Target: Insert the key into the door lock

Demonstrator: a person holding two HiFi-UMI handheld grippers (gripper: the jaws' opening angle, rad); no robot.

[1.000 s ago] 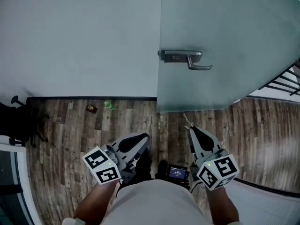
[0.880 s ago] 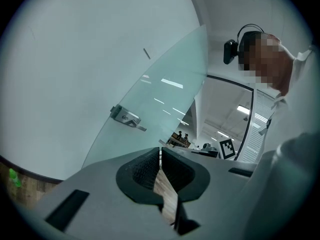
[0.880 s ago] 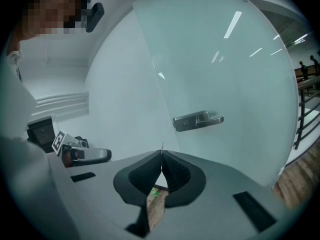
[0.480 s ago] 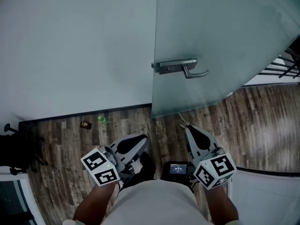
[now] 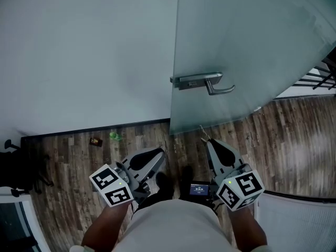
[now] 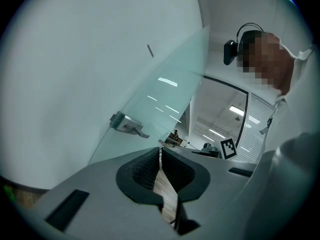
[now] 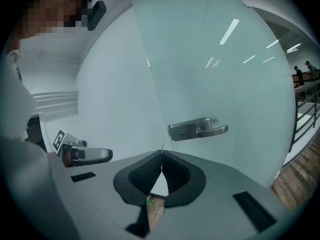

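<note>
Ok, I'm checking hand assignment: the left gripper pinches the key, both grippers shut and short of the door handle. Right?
No: the right gripper pinches the key, whose thin blade pokes past its shut tips in the right gripper view. The left gripper is shut on nothing. Both are short of the door handle.

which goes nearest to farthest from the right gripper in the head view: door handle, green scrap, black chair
From the right gripper:
1. door handle, just ahead of the fingers
2. green scrap, down to its left
3. black chair, far left edge
</note>
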